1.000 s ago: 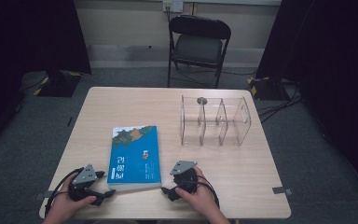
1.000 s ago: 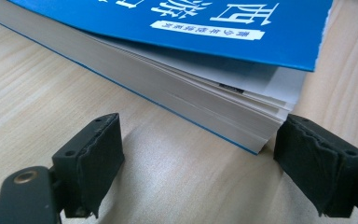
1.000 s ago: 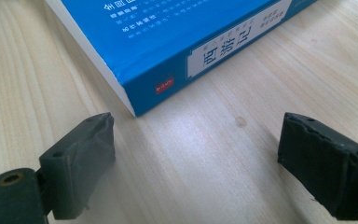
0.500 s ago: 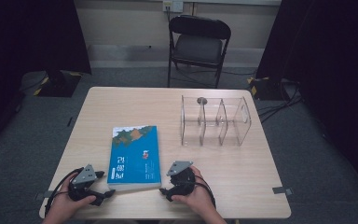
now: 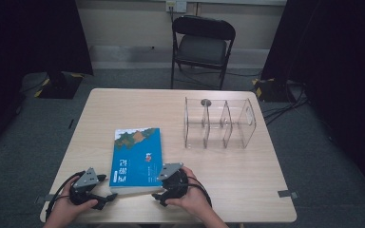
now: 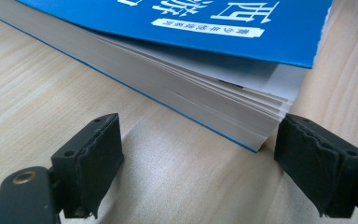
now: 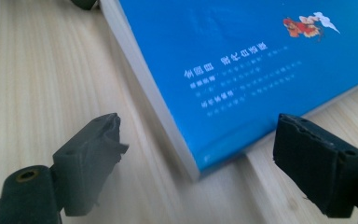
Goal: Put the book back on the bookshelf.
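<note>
Two hand-held grippers are flanking the near corners of the book (image 5: 136,159), which is lying flat on the tabletop (image 5: 247,175), well apart from the clear rack (image 5: 218,122). We are judging this as the approach before a grasp: the left hand-held gripper (image 5: 108,197) and the right hand-held gripper (image 5: 158,195) are both gaping wide and holding nothing. Next, we are expecting each to need to slide a jaw under a corner and close. The left gripper view is giving us the curling cover and fanned pages (image 6: 242,100); the right gripper view is giving us the cover's print (image 7: 242,60). The high view is placing the rack and chair (image 5: 203,45).
</note>
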Available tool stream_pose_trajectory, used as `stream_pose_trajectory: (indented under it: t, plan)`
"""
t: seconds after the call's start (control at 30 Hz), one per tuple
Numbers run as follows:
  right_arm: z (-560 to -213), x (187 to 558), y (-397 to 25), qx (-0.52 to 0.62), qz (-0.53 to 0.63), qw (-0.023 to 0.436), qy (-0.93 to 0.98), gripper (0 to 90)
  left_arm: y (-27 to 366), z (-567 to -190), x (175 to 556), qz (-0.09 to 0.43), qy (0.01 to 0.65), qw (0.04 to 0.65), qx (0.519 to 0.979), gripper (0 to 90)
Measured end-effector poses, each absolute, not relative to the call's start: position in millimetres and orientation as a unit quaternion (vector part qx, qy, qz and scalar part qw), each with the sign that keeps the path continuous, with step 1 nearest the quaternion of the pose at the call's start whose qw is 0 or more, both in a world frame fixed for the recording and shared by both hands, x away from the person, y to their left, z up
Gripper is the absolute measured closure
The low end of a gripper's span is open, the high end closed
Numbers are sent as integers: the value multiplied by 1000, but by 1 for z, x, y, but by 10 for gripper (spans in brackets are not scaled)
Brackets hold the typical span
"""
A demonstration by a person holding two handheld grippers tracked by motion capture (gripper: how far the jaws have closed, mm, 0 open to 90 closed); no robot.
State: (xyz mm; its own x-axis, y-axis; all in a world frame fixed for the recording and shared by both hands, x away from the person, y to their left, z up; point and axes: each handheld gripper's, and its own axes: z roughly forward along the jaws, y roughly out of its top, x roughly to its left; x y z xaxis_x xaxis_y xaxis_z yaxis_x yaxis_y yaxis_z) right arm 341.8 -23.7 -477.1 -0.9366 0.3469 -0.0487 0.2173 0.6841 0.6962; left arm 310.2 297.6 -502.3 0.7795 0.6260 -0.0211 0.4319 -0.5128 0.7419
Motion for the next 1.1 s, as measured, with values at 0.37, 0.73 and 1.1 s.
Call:
stream_pose_trajectory:
  t: [0.37, 0.73, 1.1]
  plan:
    - [-472, 351, 8, 121, 376, 88, 914, 129, 297, -502, 310, 128, 308, 381, 862, 139]
    - [-483, 349, 27, 85, 360, 159, 915, 91, 292, -502, 312, 127, 309, 377, 864, 88]
    - [-490, 342, 34, 70, 352, 203, 911, 86, 286, -503, 312, 125, 303, 366, 871, 2]
